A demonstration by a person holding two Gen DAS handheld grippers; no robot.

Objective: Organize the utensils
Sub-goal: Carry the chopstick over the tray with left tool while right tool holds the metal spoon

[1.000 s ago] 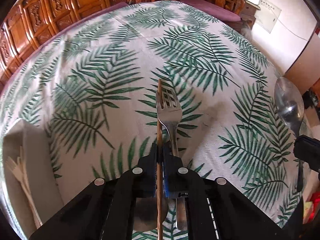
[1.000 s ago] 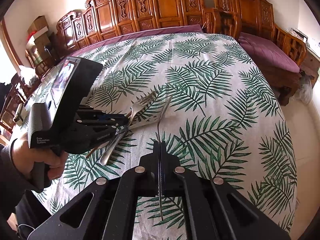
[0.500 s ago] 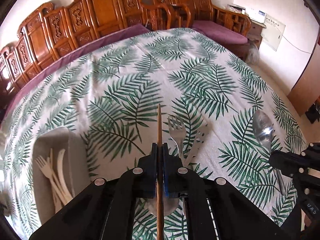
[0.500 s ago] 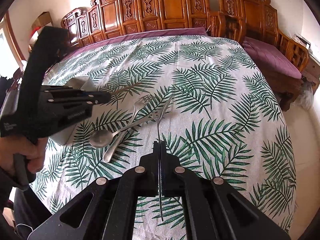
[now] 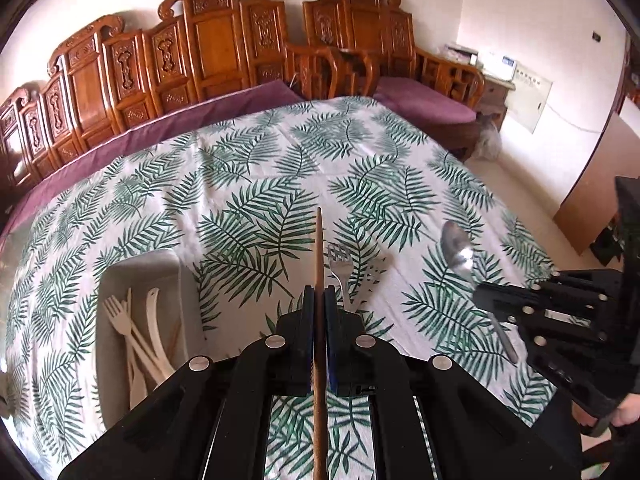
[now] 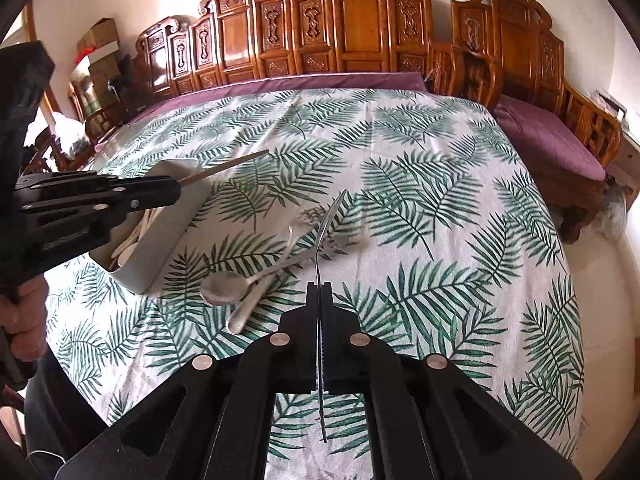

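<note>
- Daylight fills both views, bright and slightly warm; the white wall (image 5: pixel 520 20) behind the carved wooden benches (image 6: pixel 360 28) is close to washed out.
- The strongest light comes from the left in the right wrist view, where the frame edge blows out to white.
- Glare sits on the bowl of the steel spoon (image 5: pixel 458 246) and on the glossy bench panels.
- Soft, short shadows lie beside the fork (image 6: pixel 298 232) and the spoon on the cloth (image 6: pixel 420 220).
- Fisheye distortion bends the leaf-print tablecloth (image 5: pixel 260 184) into a dome; black vignette rims every corner.
- Focus is fairly sharp centrally, softer towards the edges.
</note>
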